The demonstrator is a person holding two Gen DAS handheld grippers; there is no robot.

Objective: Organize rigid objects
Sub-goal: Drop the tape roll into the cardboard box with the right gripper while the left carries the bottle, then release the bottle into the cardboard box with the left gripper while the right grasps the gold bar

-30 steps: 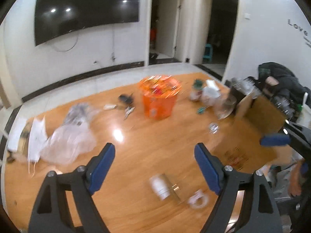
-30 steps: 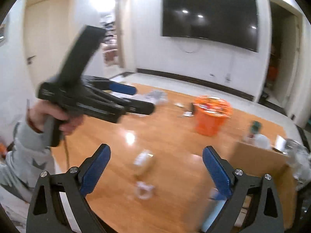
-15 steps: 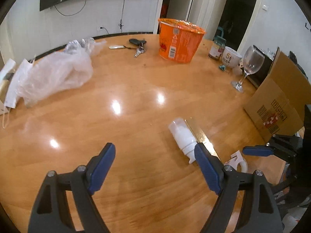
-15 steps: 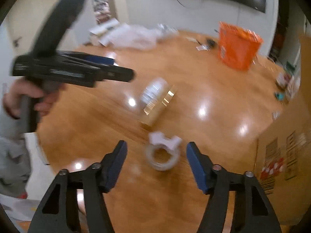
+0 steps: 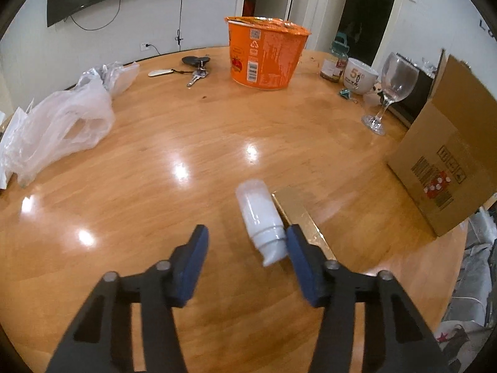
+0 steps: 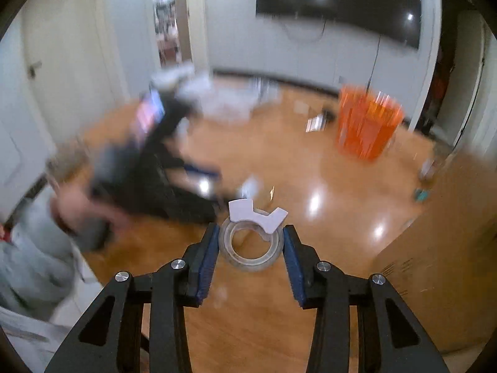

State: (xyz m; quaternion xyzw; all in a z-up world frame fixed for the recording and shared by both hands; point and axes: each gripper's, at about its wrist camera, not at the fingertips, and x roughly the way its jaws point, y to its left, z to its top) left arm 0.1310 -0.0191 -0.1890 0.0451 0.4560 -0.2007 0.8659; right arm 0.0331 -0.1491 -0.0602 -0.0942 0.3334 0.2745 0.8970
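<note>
A white pump bottle (image 5: 261, 220) lies on the round wooden table (image 5: 186, 143) beside a flat gold box (image 5: 299, 217). My left gripper (image 5: 245, 242) is open, low over the table, and the bottle's nozzle end lies just inside its right finger. My right gripper (image 6: 251, 242) is shut on a clear tape roll (image 6: 250, 245) with a white dispenser tab and holds it above the table. The left gripper shows blurred in the right wrist view (image 6: 161, 168).
An orange instant-noodle tub (image 5: 265, 56), keys (image 5: 197, 68), a jar, a white mug (image 5: 360, 74) and a wine glass (image 5: 393, 90) stand at the far side. A plastic bag (image 5: 62, 118) lies left. An open cardboard box (image 5: 447, 161) stands at the right edge.
My right gripper has closed on the tape roll and lifted it. My left gripper has dropped and moved forward, narrowing around the white bottle.
</note>
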